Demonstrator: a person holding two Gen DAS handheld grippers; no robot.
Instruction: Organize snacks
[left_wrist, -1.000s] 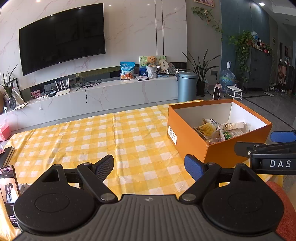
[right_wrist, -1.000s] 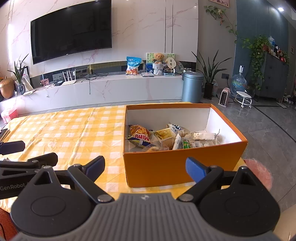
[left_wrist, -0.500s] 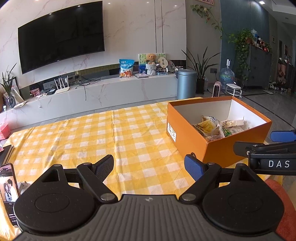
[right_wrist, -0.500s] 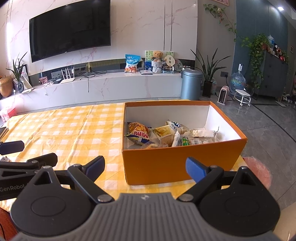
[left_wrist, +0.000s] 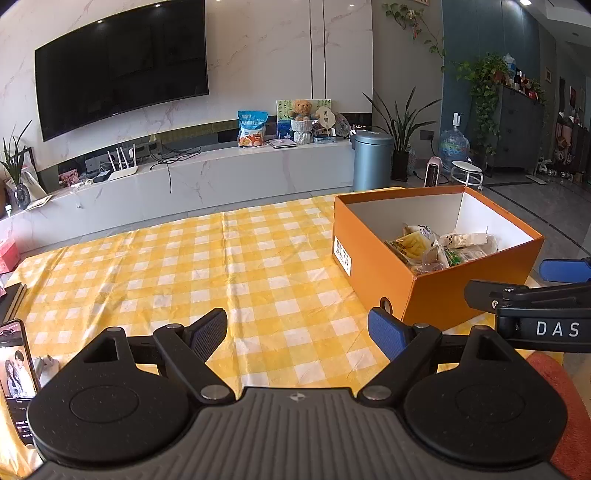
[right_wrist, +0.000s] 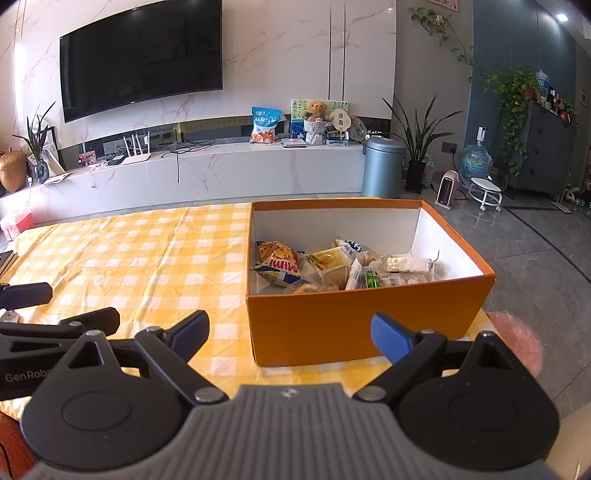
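"Mimi" is read on a snack packet (right_wrist: 282, 263) inside the orange cardboard box (right_wrist: 354, 325) on the yellow-checked desk (left_wrist: 221, 266); "DAS" is read on the right tool (right_wrist: 290, 338). Both tools, left tool (left_wrist: 297, 330) included, are held wide open and empty, unchanged from earlier.

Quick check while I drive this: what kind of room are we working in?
Most likely a home living room: a wall-mounted TV above a long marble media console, houseplants, and a table with a yellow checked cloth.

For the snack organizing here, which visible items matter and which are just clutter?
Job:
orange box
snack packets inside it
left gripper, right gripper, jaws open, empty

Lying about:
phone
checked tablecloth
blue bag on the TV bench
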